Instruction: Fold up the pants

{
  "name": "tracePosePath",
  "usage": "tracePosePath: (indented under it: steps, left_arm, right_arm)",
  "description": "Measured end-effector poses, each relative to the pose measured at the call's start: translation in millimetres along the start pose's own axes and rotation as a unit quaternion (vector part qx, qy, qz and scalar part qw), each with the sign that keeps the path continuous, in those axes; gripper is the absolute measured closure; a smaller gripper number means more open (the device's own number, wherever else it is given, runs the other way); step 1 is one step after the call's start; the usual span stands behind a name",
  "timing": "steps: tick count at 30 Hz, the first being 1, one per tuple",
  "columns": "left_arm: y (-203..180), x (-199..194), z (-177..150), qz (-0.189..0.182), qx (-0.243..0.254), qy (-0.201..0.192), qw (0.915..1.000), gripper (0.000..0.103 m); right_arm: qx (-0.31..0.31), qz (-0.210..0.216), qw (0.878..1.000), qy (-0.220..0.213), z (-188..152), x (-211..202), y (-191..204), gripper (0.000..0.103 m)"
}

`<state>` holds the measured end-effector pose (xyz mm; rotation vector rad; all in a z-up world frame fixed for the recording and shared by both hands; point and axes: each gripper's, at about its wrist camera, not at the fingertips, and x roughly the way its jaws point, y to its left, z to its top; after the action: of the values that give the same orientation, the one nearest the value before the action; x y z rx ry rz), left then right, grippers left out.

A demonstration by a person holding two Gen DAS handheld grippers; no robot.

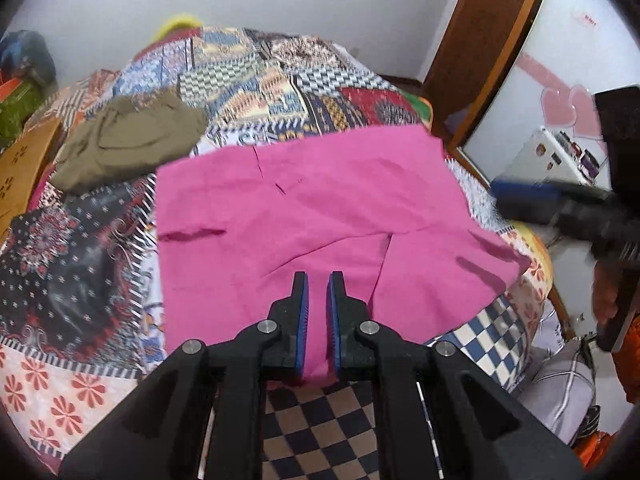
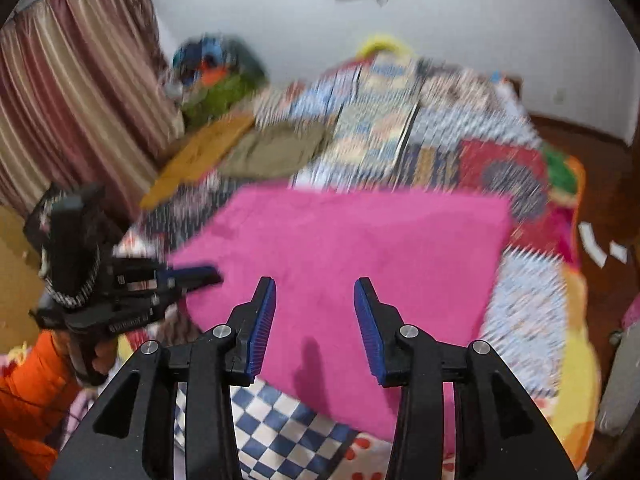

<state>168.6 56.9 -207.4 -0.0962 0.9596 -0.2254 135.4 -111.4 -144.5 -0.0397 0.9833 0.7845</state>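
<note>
Left wrist view: pink pants (image 1: 312, 208) folded on bed (image 1: 72, 264).
Left gripper (image 1: 318, 286) nearly closed, pinching the pants' near edge; right gripper (image 2: 315, 292) parted, empty.

Home bedroom, patchwork-covered bed (image 1: 280, 92), striped curtain (image 2: 72, 80), wooden door (image 1: 480, 28)

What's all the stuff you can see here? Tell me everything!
pink pants: one, pink, spread flat mid-bed.
olive garment: one, olive-brown, bunched beyond the pants, to their left.
quilt: one, many-coloured patchwork, covering the bed.
curtain: one, striped pink and cream, far left of the room.
door: one, brown wood, right of the bed.
left hand-held gripper: one, black with blue pads, shut on the pants' near edge.
right hand-held gripper: one, black with blue pads, open above the pants.
sleeve: one, orange, behind the left hand-held gripper.
</note>
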Motion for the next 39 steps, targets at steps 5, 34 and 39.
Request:
tracePosePath:
  steps: [5, 34, 39]
  left_arm:
    - [3.9, 6.6, -7.2, 0.003, 0.004, 0.011, 0.9999, 0.093]
    - [80.3, -53.2, -53.5, 0.046, -0.097, -0.012, 0.9942, 0.055]
    - [83.4, -55.2, -52.4, 0.062, -0.101, -0.010, 0.9929, 0.055]
  right_arm:
    - [-0.001, -0.014, 0.999, 0.052, -25.9, 28.6, -16.4, 0.066]
    - [0.091, -0.077, 0.992, 0.034, -54.7, -10.6, -68.1, 0.064]
    - [0.083, -0.103, 0.990, 0.050, -52.3, -4.5, -78.6, 0.064]
